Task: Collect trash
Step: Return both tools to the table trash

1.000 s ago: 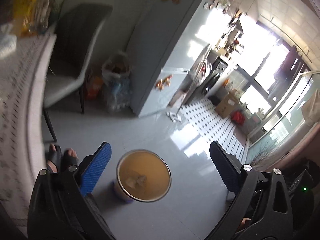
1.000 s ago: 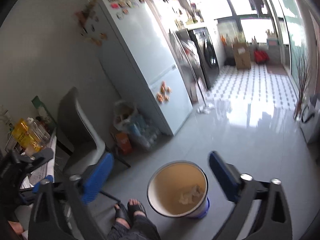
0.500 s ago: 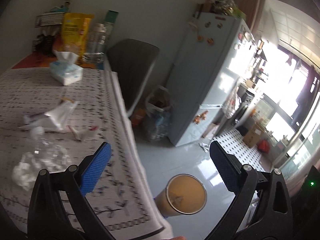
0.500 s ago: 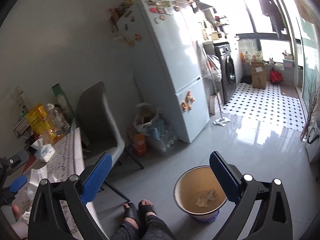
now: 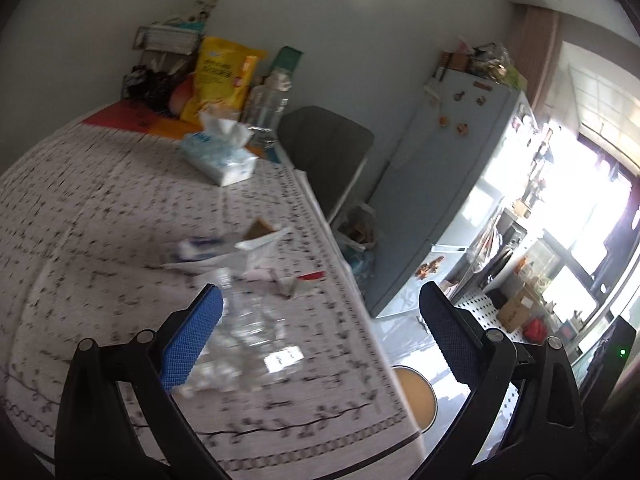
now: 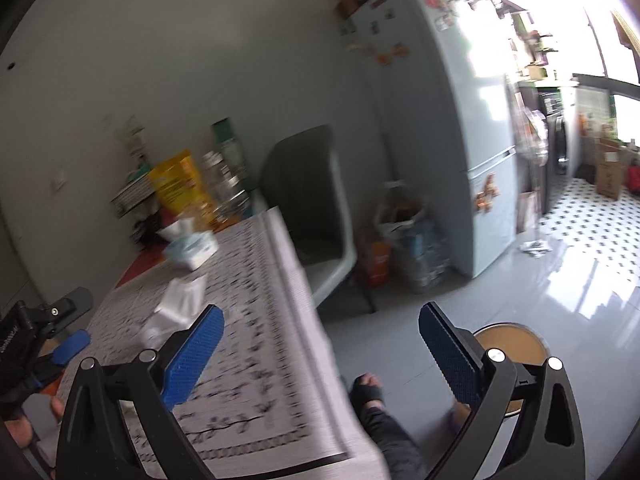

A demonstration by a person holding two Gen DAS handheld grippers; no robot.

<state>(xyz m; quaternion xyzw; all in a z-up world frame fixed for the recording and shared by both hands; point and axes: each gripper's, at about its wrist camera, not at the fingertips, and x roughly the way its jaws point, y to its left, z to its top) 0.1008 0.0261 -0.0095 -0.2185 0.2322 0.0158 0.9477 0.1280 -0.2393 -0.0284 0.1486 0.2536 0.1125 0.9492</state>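
Observation:
My left gripper [image 5: 320, 338] hangs open and empty over the patterned tablecloth [image 5: 100, 240]. Just beyond its left finger lies a crushed clear plastic bottle [image 5: 248, 340]. Past that lie a white plastic wrapper [image 5: 240, 254] and a small torn packet with a red tip [image 5: 298, 280]. The yellow-lined waste bin [image 5: 416, 394] stands on the floor by the table's right edge. My right gripper [image 6: 320, 350] is open and empty above the table edge. In the right wrist view the white wrapper [image 6: 180, 304] lies left of it and the bin [image 6: 512, 340] shows behind its right finger.
A tissue pack [image 5: 218, 156], a yellow bag [image 5: 218, 80] and bottles [image 5: 266, 104] stand at the table's far end. A grey chair [image 6: 312, 208], floor bags [image 6: 408, 236] and a fridge [image 6: 460, 120] are beyond. The person's sandalled foot [image 6: 366, 390] is beside the bin.
Both grippers have swung up and left from above the bin toward the table. The left now faces the trash on the tablecloth; the bin has slid to the lower right.

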